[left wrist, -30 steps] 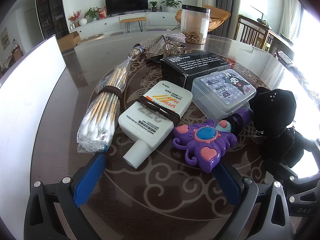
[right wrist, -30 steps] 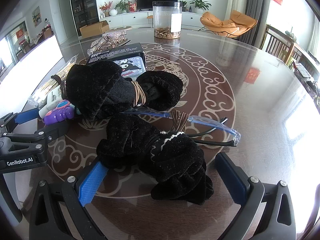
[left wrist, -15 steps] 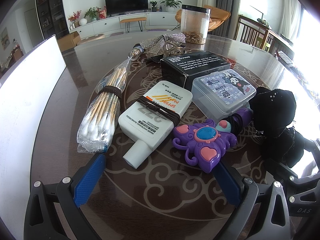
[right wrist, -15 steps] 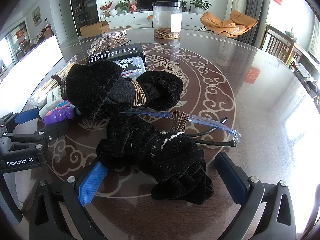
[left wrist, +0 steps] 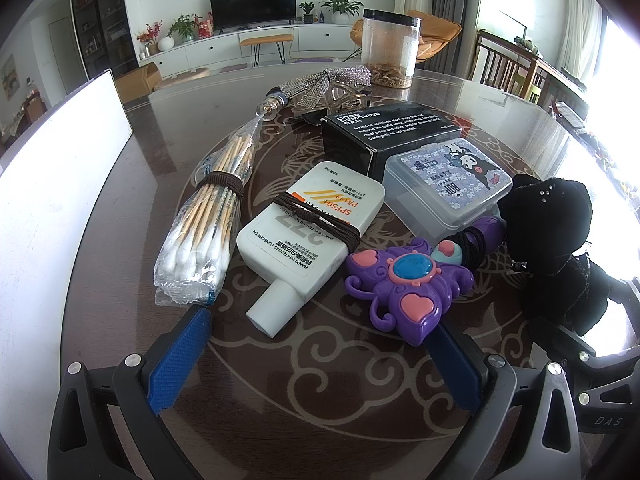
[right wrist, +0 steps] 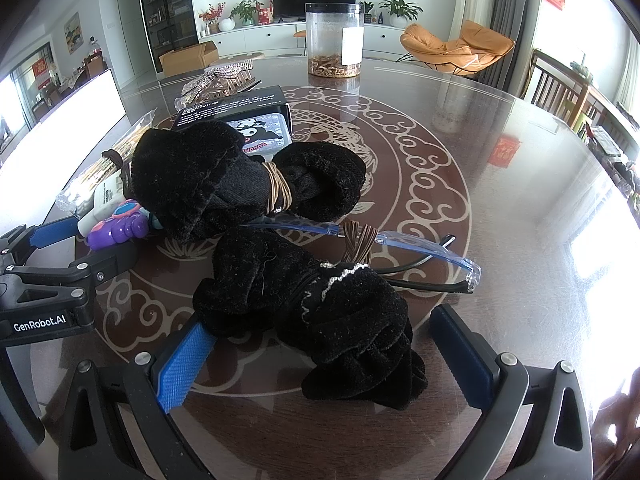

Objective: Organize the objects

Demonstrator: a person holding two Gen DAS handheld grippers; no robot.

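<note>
1. Left wrist view: left tool (left wrist: 320, 364) low over the glass worktop (left wrist: 160, 152), blue fingers (left wrist: 178, 356) spread wide, holding nothing.
2. Sunscreen bottle (left wrist: 316, 224) lies flat just ahead of the fingers. Long axis runs near-left to far-right; cap end points toward the camera. A brown hair tie wraps its middle.
3. Cotton swab bundle (left wrist: 208, 224) lies to the left of the bottle, roughly parallel, cotton tips toward the camera, brown tie around the sticks.
4. Purple butterfly toy (left wrist: 408, 276) right of the bottle, near the right finger; handle points away to the right.
5. Behind these: black box (left wrist: 384, 128) and clear printed case (left wrist: 448, 180), touching.
6. Right wrist view: right tool (right wrist: 324, 356) also spread, nothing pinched. Black velvet scrunchie (right wrist: 320, 304) lies between its fingers; contact cannot be told.
7. A second black scrunchie (right wrist: 208, 184), bound with a tan tie, lies beyond it. Clear-framed glasses (right wrist: 424, 248) lie between and to the right, long axis left to right.
</note>
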